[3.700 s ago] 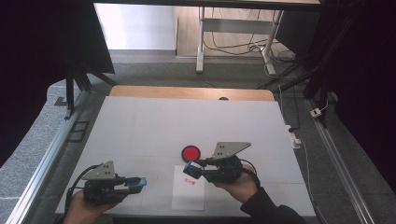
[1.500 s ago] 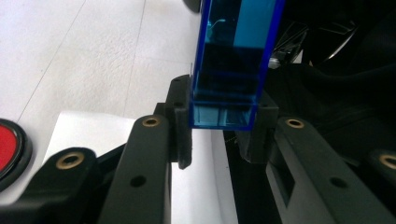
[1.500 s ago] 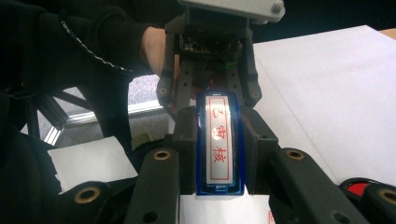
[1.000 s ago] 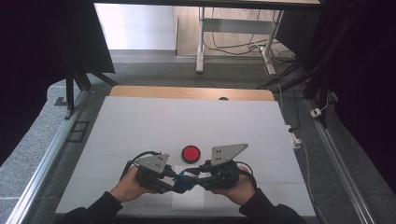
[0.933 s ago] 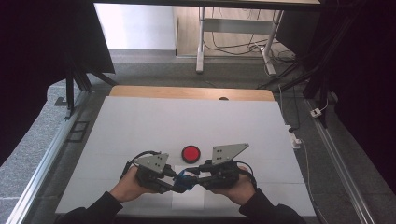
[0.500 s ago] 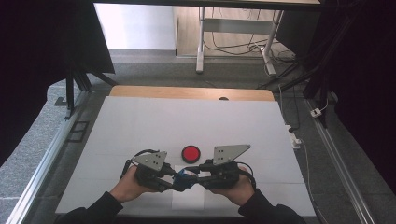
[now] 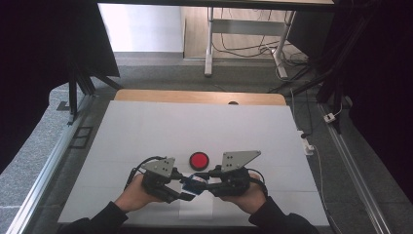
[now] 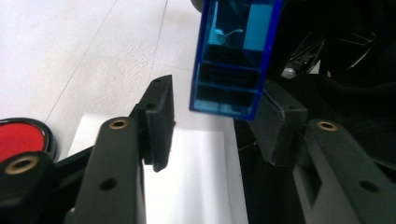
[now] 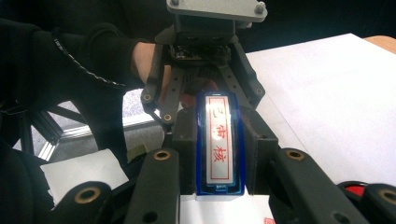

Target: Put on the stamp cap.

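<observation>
The left gripper [image 7: 191, 194], low and left of centre in the high view, stands with its 2 jaws spread; they have just been opening, and in the left gripper view the blue stamp [image 8: 232, 56] hangs between them with a clear gap on the left side, so they no longer pinch it. The right jaw sits just beside the stamp's edge; whether it touches I cannot tell. That release looks like the end of a two-handed adjustment, the left having steadied the stamp while the right took hold.

At the centre of the high view the stamp [image 7: 194, 184] is held between the 2 grippers, above the white paper [image 7: 196, 213] at the bottom edge. Just above it lies the red ink pad [image 7: 198, 160], kept close, probably for inking.

The right gripper [image 7: 204, 187], right of centre, is pinching the stamp: in the right gripper view its pads press both long sides of the stamp [image 9: 219, 144], whose red-lettered face points at the camera. Gripping the long sides likely keeps the stamp square for pressing onto the paper [image 9: 219, 212].
</observation>
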